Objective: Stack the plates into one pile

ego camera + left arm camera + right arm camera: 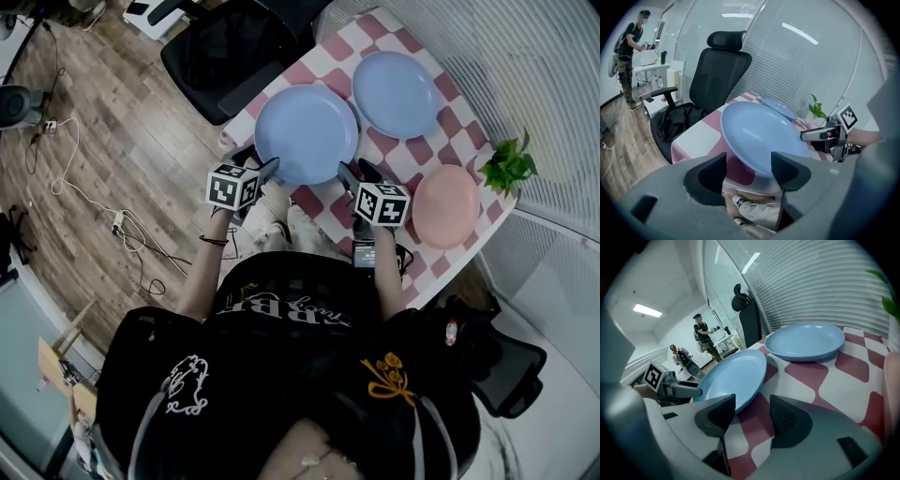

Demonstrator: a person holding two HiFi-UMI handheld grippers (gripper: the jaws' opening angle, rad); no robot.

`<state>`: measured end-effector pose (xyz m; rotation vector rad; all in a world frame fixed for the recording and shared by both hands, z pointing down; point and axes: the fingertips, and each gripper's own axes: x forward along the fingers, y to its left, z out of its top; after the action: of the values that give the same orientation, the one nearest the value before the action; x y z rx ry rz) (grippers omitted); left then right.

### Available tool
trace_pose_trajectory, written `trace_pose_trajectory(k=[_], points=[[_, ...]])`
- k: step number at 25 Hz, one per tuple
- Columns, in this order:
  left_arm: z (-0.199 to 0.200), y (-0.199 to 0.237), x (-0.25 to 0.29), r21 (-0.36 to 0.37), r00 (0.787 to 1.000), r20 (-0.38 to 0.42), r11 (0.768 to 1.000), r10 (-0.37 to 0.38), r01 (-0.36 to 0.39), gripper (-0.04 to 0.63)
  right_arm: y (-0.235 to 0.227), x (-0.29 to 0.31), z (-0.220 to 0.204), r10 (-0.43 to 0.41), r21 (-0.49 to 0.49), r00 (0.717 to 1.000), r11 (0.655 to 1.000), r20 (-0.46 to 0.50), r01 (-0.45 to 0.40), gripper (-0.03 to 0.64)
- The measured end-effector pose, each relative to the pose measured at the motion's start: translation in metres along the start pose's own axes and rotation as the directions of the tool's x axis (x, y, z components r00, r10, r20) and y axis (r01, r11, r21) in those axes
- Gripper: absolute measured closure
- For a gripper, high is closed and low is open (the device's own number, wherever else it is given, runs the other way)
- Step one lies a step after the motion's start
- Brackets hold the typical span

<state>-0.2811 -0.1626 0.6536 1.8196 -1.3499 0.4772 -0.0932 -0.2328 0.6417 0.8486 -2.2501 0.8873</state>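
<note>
Recorded a small table [410, 150] under a smooth red-and-white checked cloth, near edge at the person's lap, far edge by slatted blinds [525, 56]. Found three round, shallow, glossy plates, unstacked. Placed the near blue plate [307, 134] at the table's left edge, the far blue plate [396, 94] just beside and beyond it, and the pink plate [446, 206] at the right corner near a leafy plant [509, 167]. Noted strips of bare cloth between all three. Logged the left gripper [267, 173] with jaws wide apart, near blue plate's rim showing between them, unpinched. Logged the right gripper [349, 178] likewise spread at the opposite rim, clasping nothing. Listed a black mesh office chair [234, 47] off the left edge.
</note>
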Motion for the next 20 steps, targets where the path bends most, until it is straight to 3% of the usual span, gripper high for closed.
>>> trace_pose_trajectory(k=[3, 8, 13, 20], points=[[-0.001, -0.002, 0.008, 0.010, 1.000, -0.016, 1.000, -0.010, 0.010, 0.304, 0.002, 0.008, 0.001, 0.013, 0.030, 1.000, 0.999, -0.003, -0.013, 0.420], [-0.002, -0.006, 0.008, 0.077, 1.000, -0.026, 0.997, 0.007, -0.005, 0.305, 0.013, 0.012, -0.002, -0.030, -0.072, 0.999, 0.997, -0.042, 0.027, 0.445], [-0.006, -0.014, -0.011, 0.064, 1.000, 0.018, 0.998, 0.005, -0.006, 0.305, 0.023, 0.002, -0.007, -0.001, -0.062, 0.999, 0.998, -0.041, -0.002, 0.449], [-0.007, -0.026, -0.045, 0.077, 0.996, 0.090, 0.997, 0.024, -0.031, 0.305, 0.047, -0.021, 0.001, 0.018, -0.142, 1.000, 0.990, -0.007, -0.019, 0.449]])
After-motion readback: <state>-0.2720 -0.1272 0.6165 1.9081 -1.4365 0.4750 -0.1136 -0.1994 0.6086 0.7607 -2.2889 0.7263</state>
